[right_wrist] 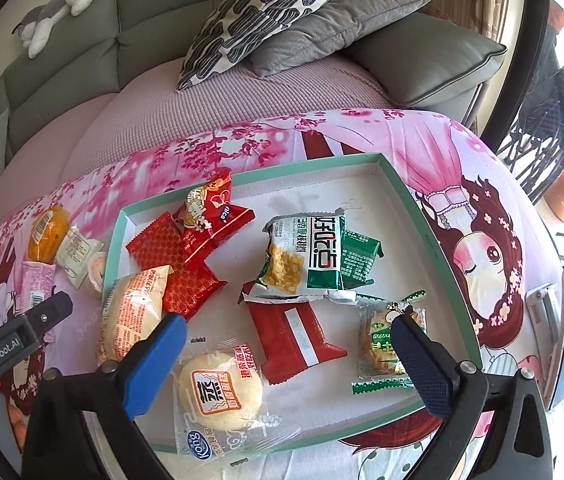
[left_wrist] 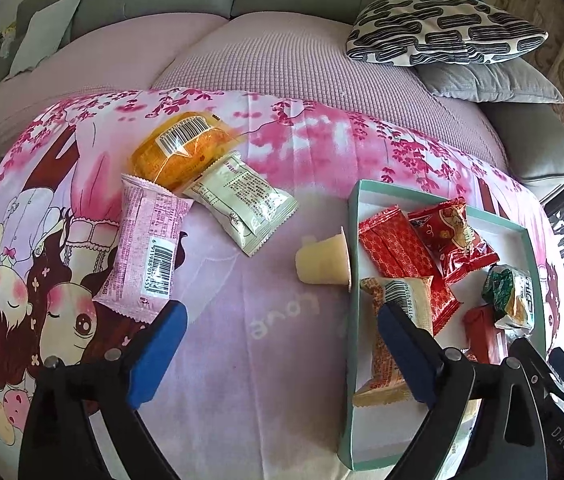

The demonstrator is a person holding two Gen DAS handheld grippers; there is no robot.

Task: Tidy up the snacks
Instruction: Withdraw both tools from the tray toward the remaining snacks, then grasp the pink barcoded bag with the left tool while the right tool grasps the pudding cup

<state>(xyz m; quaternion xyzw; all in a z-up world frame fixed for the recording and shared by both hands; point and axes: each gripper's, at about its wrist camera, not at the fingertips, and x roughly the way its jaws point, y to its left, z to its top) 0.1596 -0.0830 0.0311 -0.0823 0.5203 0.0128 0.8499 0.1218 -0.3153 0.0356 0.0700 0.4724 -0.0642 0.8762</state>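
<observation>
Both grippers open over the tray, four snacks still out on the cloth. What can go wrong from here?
1. The jelly cup lies on its side against the tray wall; a pinch may roll it away.
2. The orange bun, white sachet and pink packet overlap, so a grab could drag two.
3. The steamed cake packet overhangs the tray's near rim and may slip out.

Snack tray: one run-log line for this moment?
left tongs open, empty | right tongs open, empty | tray part-filled | four snacks outside

Home living room: grey sofa [right_wrist: 82,32], cushions [right_wrist: 266,8], plush toy [right_wrist: 62,4].
</observation>
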